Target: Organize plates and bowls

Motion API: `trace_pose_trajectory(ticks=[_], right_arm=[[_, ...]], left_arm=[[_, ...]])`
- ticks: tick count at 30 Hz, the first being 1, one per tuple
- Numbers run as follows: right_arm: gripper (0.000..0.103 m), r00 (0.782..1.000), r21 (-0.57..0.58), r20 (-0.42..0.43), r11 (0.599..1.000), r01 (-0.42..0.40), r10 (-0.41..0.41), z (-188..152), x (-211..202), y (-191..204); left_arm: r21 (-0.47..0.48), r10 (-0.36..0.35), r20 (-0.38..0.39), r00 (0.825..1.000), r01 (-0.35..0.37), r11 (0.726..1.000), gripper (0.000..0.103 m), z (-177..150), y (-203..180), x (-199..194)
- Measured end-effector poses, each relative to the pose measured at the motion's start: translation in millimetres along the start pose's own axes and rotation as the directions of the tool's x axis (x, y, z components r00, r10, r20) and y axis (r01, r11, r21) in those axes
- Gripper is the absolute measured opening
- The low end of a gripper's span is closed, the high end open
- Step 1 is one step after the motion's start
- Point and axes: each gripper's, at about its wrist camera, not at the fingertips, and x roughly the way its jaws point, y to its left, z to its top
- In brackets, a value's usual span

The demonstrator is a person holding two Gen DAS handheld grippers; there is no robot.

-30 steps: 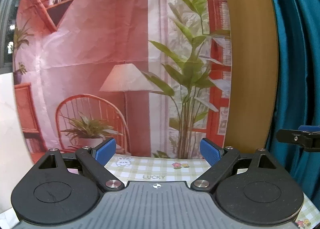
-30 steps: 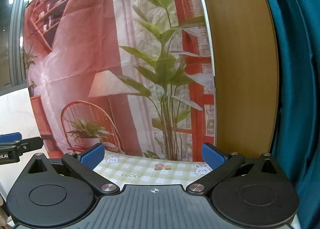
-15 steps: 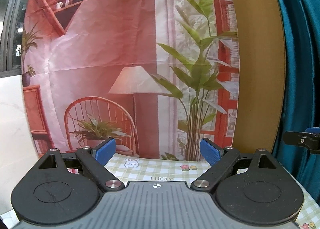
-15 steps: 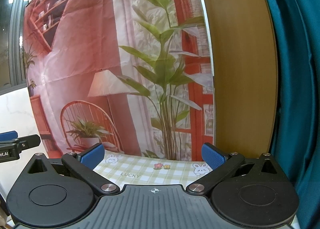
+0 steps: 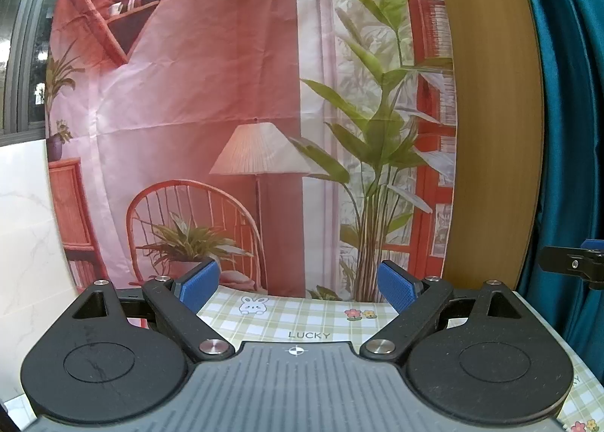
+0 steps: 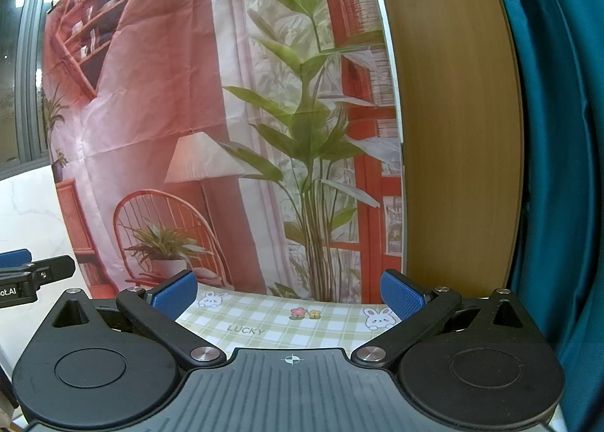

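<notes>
checked tablecloth (image 5: 302,319) bare between left gripper (image 5: 298,283), jaws wide.

Right gripper (image 6: 288,292) held level over a table w/ a green-checked tablecloth (image 6: 271,322), its blue-padded fingers (image 6: 400,298) spread wide apart, nothing between them. The cloth carries bunny prints, small flowers & the word "LUCKY". Behind the table hangs a creased printed backdrop (image 6: 188,100) showing a red room w/ a lamp, a wicker chair, potted plants & shelves. A wood panel (image 6: 453,130) stands just right of it, then a teal curtain (image 6: 558,130). At far left, the tip of the left gripper (image 6: 34,269) pokes into frame beside a white marbled wall (image 6: 26,213).
</notes>
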Motion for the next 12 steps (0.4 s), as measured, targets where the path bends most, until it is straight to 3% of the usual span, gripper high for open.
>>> trace_pose_trajectory(ticks=[12], right_arm=[[0.103,1.0,0.002,-0.003,1.0,-0.001,0.001,-0.5,1.7,-0.6]], left_arm=[[0.003,0.014,0.008,1.0,-0.014,1.0,0.092,-0.2,0.6,0.9]])
